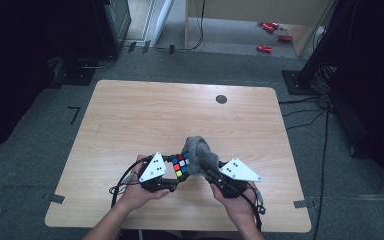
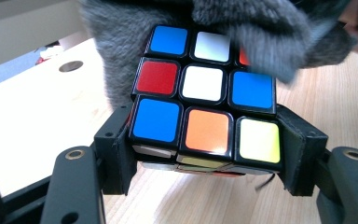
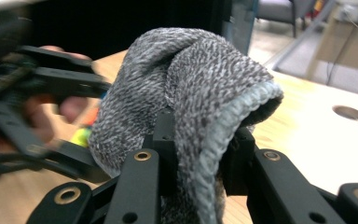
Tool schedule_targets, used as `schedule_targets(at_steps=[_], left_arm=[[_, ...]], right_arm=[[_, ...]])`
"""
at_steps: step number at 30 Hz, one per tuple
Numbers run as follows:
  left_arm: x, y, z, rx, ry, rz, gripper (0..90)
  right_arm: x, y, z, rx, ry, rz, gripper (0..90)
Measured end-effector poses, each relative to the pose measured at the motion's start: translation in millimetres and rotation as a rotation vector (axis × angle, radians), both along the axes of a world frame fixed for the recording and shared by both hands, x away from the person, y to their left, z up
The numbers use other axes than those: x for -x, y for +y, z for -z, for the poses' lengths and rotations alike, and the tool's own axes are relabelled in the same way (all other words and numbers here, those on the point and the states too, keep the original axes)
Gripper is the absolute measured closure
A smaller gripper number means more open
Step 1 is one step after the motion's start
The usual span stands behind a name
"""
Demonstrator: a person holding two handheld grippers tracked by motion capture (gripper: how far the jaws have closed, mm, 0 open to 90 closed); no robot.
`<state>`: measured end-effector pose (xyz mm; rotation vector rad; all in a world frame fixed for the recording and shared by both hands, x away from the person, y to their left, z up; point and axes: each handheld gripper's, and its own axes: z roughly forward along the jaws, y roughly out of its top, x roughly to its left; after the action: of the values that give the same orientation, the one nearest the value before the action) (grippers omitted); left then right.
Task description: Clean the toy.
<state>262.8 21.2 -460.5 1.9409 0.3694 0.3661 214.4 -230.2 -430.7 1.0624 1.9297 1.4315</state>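
Cube [image 2: 205, 119] clamped in left fingers [image 2: 121, 149], top corner hidden under grey cloth [image 3: 186, 93]; right fingers [image 3: 165, 140] pinch cloth.

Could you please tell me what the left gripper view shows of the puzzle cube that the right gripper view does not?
Left gripper view: the puzzle cube clamped between the left gripper's jaws, its facing stickers readable: blue, white, red, orange, yellow. Right gripper view: the right gripper pinching a fold of the grey cloth, its knit and hemmed edge clear; the cube is a blurred speck of colour. Both: the cloth against the cube, above the wooden table.
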Motion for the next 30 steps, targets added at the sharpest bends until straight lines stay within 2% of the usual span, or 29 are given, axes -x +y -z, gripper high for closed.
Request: schedule_targets(at_steps=[2, 4, 6, 8, 9, 12, 15, 18, 20, 22, 25, 26, 27, 29, 30], left_arm=[[-0.5, -0.4, 1.3, -0.015, -0.007, -0.005, 34.1], [-0.3, -1.9, 3.1, -0.027, -0.006, -0.003, 34.1], [0.7, -3.6, 3.2, -0.024, -0.008, 0.004, 34.1], [2.8, -4.2, 0.9, -0.013, -0.007, 0.013, 34.1], [3.1, -4.2, 0.8, -0.023, -0.015, 0.007, 34.1], [1.9, -2.0, 2.0, -0.020, -0.011, 0.003, 34.2], [0.5, 1.7, -1.1, 0.028, -0.001, 0.011, 34.2], [-1.1, 4.3, -1.9, 0.035, -0.004, 0.011, 34.1], [-1.6, 4.0, 0.5, 0.015, -0.009, 0.002, 34.1], [-1.2, 2.2, 1.7, 0.003, -0.009, 0.006, 34.1], [1.5, -2.3, 2.0, -0.010, -0.017, 0.013, 34.1], [2.4, -2.9, 1.7, -0.013, -0.022, 0.016, 34.1], [3.5, -3.2, 1.1, -0.011, -0.026, 0.022, 34.2], [4.2, -2.5, -0.3, -0.010, -0.030, 0.022, 34.2], [3.8, -1.9, -0.2, -0.013, -0.032, 0.016, 34.2]], right_arm=[[-1.0, -7.0, -1.0, -0.049, 0.013, 0.012, 72.5], [2.3, -4.5, -6.2, -0.094, -0.004, -0.034, 72.3], [7.0, 5.3, -9.5, -0.084, -0.030, -0.091, 72.0], [10.9, 18.5, -8.0, -0.043, -0.039, -0.151, 71.7], [11.5, 23.4, -5.0, -0.015, -0.048, -0.150, 71.4], [6.2, 15.9, -1.5, -0.051, -0.021, -0.121, 71.7], [-2.0, -1.5, 2.3, -0.025, 0.010, -0.005, 72.3], [-5.9, -16.4, 4.0, -0.075, 0.034, 0.041, 72.2], [-3.3, -17.4, -1.5, -0.104, 0.012, 0.027, 72.1], [2.0, -10.8, -8.5, -0.109, -0.020, -0.013, 71.9], [13.4, 9.4, -15.6, -0.094, -0.078, -0.111, 71.6], [17.3, 18.5, -15.8, -0.080, -0.088, -0.154, 71.5], [18.8, 23.3, -15.0, -0.058, -0.093, -0.169, 71.5], [19.3, 30.8, -10.8, 0.015, -0.104, -0.153, 71.6], [17.2, 28.8, -8.3, 0.020, -0.101, -0.133, 71.7]])
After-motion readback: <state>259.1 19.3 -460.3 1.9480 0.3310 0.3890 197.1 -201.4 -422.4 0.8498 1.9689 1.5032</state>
